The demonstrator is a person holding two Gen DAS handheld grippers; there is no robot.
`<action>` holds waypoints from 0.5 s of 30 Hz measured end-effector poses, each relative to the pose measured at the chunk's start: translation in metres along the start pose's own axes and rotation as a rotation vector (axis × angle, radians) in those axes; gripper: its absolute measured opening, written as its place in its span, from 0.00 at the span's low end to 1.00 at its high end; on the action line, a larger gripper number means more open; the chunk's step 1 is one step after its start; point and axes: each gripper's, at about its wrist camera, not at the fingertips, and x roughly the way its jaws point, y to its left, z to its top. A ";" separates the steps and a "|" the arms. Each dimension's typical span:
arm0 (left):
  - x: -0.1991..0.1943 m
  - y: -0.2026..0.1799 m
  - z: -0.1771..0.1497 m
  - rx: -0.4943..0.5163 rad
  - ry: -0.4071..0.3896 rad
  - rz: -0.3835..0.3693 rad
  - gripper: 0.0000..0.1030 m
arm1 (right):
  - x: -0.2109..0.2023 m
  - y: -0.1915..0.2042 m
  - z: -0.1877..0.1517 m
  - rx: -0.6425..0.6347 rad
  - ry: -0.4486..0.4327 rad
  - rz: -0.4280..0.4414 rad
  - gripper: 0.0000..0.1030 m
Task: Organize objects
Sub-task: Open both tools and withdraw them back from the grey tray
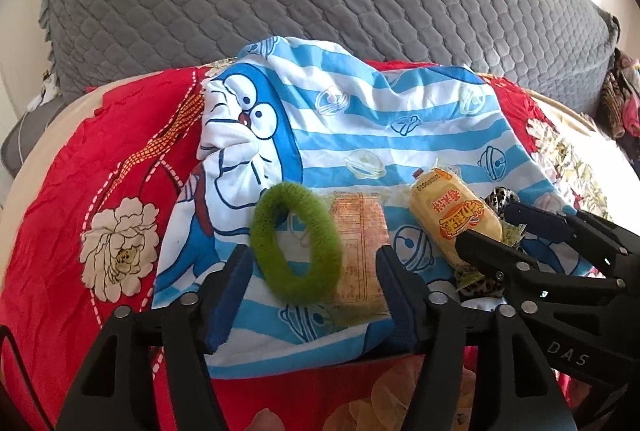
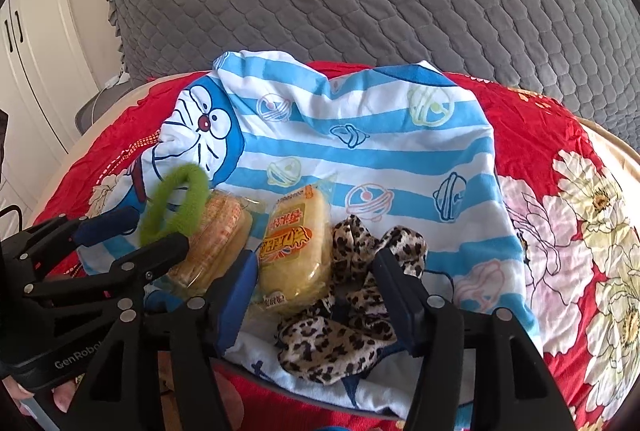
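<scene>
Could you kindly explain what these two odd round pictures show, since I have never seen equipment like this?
No robot here: a person holds a two-finger clamp in each hand, each with a wide-angle camera looking along its fingers. One picture comes from the left gripper, the other from the right gripper. Both are open and hold nothing. On a blue-striped cartoon cloth over a red flowered bedspread lie a green hair tie, a clear snack packet, a yellow wrapped bun and a leopard-print scrunchie. The green tie sits between the left fingers, the scrunchie between the right.

Left gripper (image 1: 310, 295): fingers spread wide, nothing clamped. Right gripper (image 2: 316, 295): fingers likewise apart, nothing gripped. Both low, side by side, pointing far.
</scene>
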 end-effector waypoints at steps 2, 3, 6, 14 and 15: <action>-0.001 0.000 -0.001 -0.005 0.001 0.001 0.65 | -0.003 0.000 -0.001 -0.001 0.000 0.001 0.59; -0.002 0.000 -0.002 -0.004 -0.001 0.000 0.65 | -0.004 -0.001 -0.002 0.001 0.000 0.002 0.59; -0.007 0.001 -0.006 -0.011 -0.001 0.001 0.65 | -0.007 0.000 -0.004 0.001 0.007 0.008 0.59; -0.024 0.003 -0.017 -0.037 0.000 -0.012 0.65 | -0.021 0.001 -0.009 -0.006 0.026 0.002 0.59; -0.026 0.003 -0.018 -0.043 0.000 -0.015 0.66 | -0.024 0.001 -0.009 -0.002 0.029 0.005 0.59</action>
